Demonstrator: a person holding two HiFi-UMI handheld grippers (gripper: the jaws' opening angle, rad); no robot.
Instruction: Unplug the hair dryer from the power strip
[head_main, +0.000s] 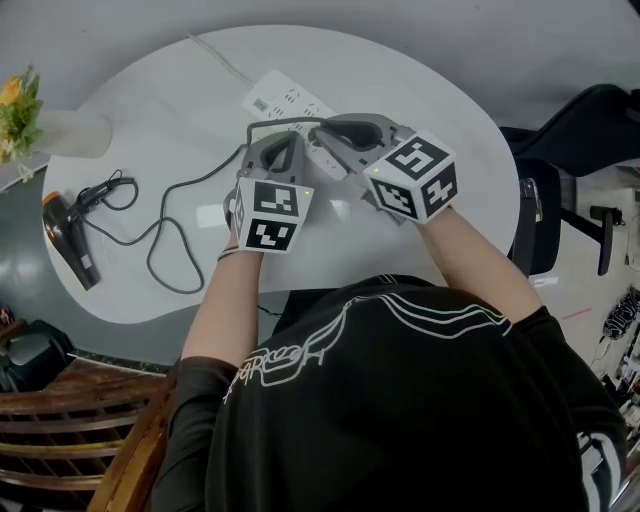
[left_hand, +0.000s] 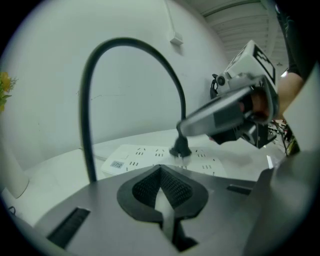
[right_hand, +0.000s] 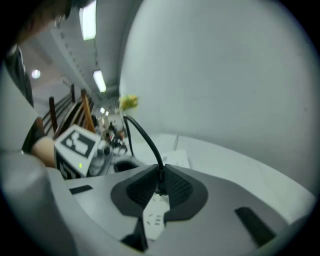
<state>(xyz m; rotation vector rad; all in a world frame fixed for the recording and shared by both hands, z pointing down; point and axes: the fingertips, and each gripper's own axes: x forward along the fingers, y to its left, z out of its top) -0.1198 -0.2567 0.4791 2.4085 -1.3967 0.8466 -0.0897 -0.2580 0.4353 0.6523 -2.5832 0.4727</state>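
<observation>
While right gripper (right_hand: 160, 172) clamps one plug (right_hand: 160, 184), one power strip (head_main: 285, 100), one hair dryer (head_main: 68, 235).

power strip (head_main: 285, 103): on table (head_main: 440, 115), centre-back
plug (left_hand: 180, 148): in power strip
hair dryer (head_main: 68, 237): table's left edge, well apart from strip
cord (left_hand: 86, 125): between dryer and strip
vase (head_main: 75, 133): behind dryer

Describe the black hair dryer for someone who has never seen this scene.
Start at the white oval table, at its left edge beside the white vase of yellow flowers. The black hair dryer lies there; its orange end sets it apart from the dark cable coiled next to it.
</observation>
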